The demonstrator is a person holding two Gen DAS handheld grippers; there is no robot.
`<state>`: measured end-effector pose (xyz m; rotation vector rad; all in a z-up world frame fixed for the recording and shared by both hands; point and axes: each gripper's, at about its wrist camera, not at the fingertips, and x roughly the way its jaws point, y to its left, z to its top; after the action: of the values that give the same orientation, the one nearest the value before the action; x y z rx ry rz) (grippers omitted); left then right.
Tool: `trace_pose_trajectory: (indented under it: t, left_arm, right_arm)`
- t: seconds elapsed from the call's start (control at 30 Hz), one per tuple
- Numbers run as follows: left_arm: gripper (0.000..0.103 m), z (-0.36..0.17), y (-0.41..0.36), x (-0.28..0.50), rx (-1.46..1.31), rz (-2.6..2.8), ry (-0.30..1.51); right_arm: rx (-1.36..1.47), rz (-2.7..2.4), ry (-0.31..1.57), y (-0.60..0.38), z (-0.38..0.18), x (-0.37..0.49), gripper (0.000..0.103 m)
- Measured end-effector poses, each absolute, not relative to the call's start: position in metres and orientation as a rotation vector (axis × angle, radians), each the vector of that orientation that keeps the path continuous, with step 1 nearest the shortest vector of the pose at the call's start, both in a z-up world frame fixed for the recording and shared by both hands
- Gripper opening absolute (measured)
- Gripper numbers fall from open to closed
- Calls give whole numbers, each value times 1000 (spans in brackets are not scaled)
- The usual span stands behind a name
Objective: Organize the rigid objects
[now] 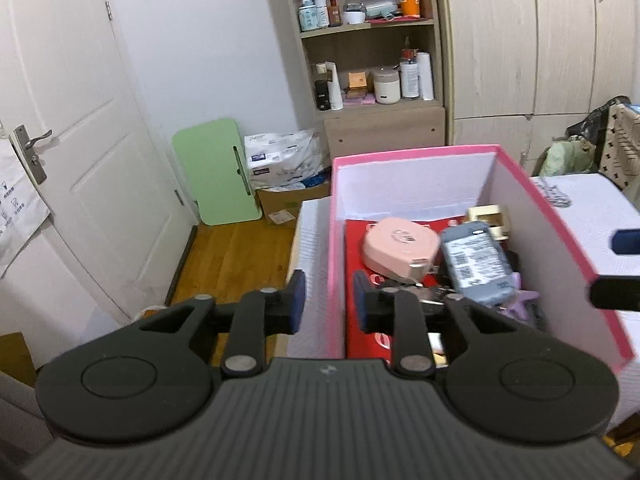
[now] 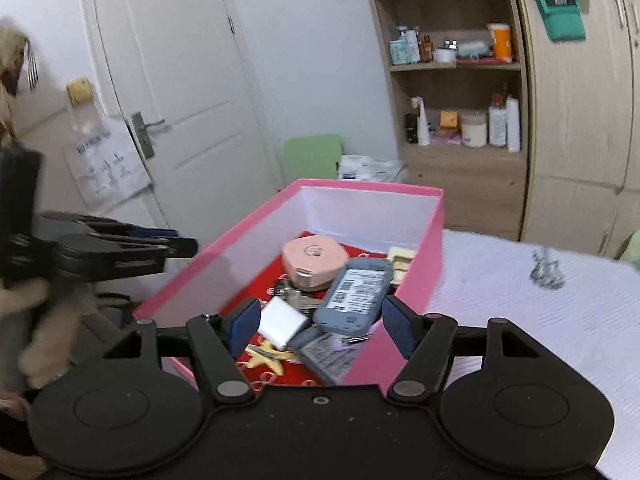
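While your left tool (image 1: 329, 300) straddles the pink box (image 1: 560, 240) wall, fingers apart, unclamped, your right tool (image 2: 318, 322) gapes empty over the box, grey phone (image 2: 354, 294) inside.

In the left wrist view, the left gripper (image 1: 329, 304) covers the near end of the pink box (image 1: 416, 152), and the right gripper (image 1: 620, 264) is cut off by the right edge. In the right wrist view, the grey labelled device (image 2: 354, 294) overlaps what lies under it, its print too small to read, and the dark object (image 2: 546, 270) on the white cloth (image 2: 540, 328) is blurred beyond telling
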<state>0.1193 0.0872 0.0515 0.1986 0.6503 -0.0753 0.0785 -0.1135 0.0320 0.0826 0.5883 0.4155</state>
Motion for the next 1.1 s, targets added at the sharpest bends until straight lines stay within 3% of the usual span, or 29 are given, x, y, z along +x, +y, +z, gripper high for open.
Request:
trace_pose_trajectory:
  t: [0.17,0.2,0.3,0.5,1.1]
  left_arm:
    - [52,59,75,103,185,-89,673]
    - [60,60,72,101,182,-91,680]
    - [78,62,65,94,165,-108,680]
    - [95,63,53,87,102,-108,706]
    - [97,53,28,50,44,-108,762]
  right_arm:
    - [4,427,497,-114,46,60,79]
    - [4,421,483,-115,49,57,86]
    - [12,412,453,-121,55,49,90]
    - [95,327,478,-146,66,44,103]
    - [165,112,614,-160,59,10,103]
